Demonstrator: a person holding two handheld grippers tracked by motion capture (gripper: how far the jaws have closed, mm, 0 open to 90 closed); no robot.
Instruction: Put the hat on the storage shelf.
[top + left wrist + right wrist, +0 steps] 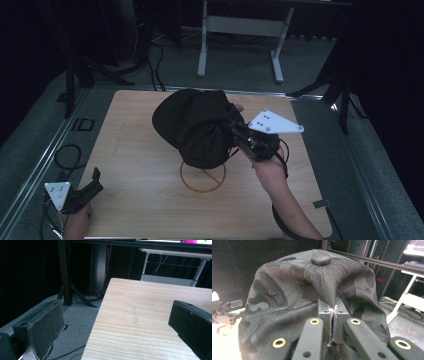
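Observation:
A black camouflage cap hangs over the middle of the wooden table, pinched at its crown fabric by my right gripper. Up close in the right gripper view the cap bunches into the closed jaws of that gripper, with its top button uppermost. Under the cap a thin wooden ring stand rests on the table. At the near left corner my left gripper is held still with its jaws wide apart. Nothing lies between the left gripper's fingers.
The table's left edge drops to grey carpet with cables. A white table frame stands beyond the far edge, and black stand legs rise at both far corners.

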